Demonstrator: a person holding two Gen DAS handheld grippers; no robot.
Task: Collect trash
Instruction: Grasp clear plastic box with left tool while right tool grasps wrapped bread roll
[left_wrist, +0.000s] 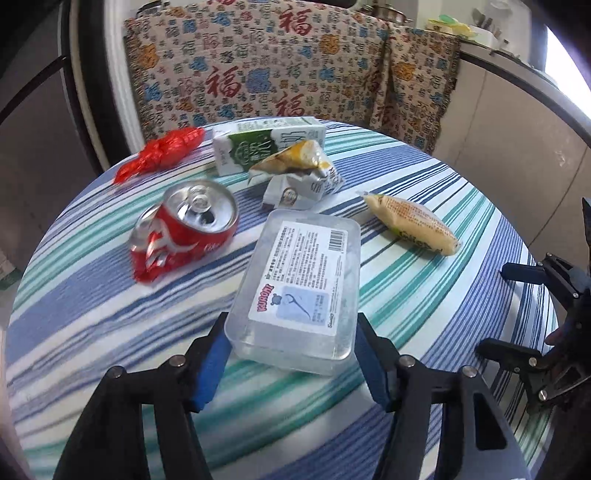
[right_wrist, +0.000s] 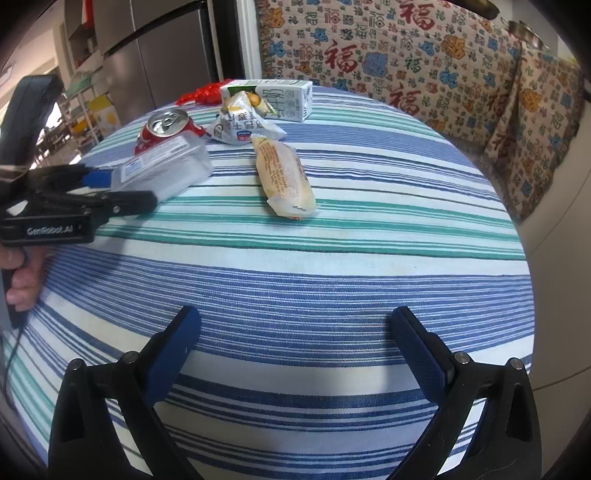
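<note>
A clear plastic floss-pick box (left_wrist: 303, 291) lies on the round table's striped cloth (left_wrist: 92, 295). My left gripper (left_wrist: 290, 325) is shut on its near end, a blue pad pressed to each side; the right wrist view shows the same grip (right_wrist: 118, 188) on the box (right_wrist: 166, 162). Other trash: a crushed red cola can (left_wrist: 184, 229), a milk carton (left_wrist: 269, 144), a crumpled snack wrapper (left_wrist: 299, 173), a yellow sealed snack packet (left_wrist: 410, 225) and a red plastic bag (left_wrist: 162, 151). My right gripper (right_wrist: 295, 325) stands open over bare cloth near the table's front edge.
A seat draped in patterned fabric (left_wrist: 295, 66) stands behind the table. A steel fridge (right_wrist: 166, 55) is at the back left. A person's hand (right_wrist: 22, 280) holds the left gripper's handle. The table edge curves away on the right (right_wrist: 524, 258).
</note>
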